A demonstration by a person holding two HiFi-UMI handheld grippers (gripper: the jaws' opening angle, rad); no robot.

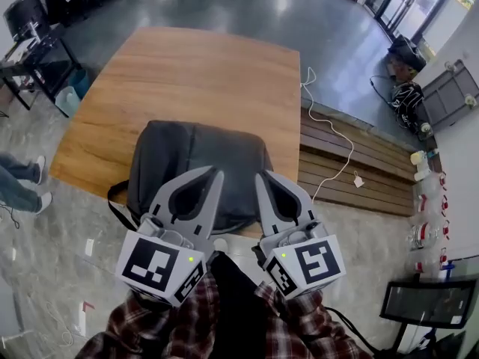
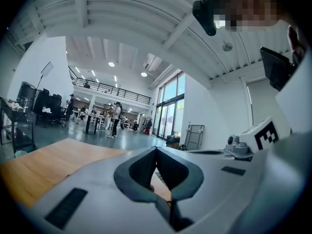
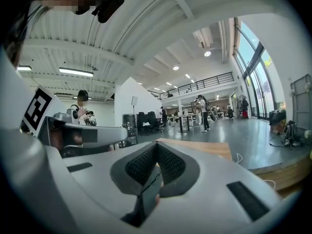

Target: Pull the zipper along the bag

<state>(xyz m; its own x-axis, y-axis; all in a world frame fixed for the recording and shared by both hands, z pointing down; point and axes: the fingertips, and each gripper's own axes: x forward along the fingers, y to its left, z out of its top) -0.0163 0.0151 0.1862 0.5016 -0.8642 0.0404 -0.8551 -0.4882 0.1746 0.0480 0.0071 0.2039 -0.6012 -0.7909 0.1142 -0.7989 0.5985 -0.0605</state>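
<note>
1. The left gripper (image 1: 216, 173) and the right gripper (image 1: 261, 176) are hovering above the bag (image 1: 179, 152). The bag is lying on the counter (image 1: 187, 73), near its front edge.
2. Both pairs of fingers (image 2: 136, 172) are pressing together and holding nothing.
3. The zipper pull is perhaps hiding, so the fingers are risking to pinch fabric.
4. A one-sided pull is risking to drag the bag off the counter.

Bag (image 1: 196, 159) on table (image 1: 187, 73) near edge; platform (image 1: 367, 163) right of table; cable (image 1: 334, 131) on platform.
</note>
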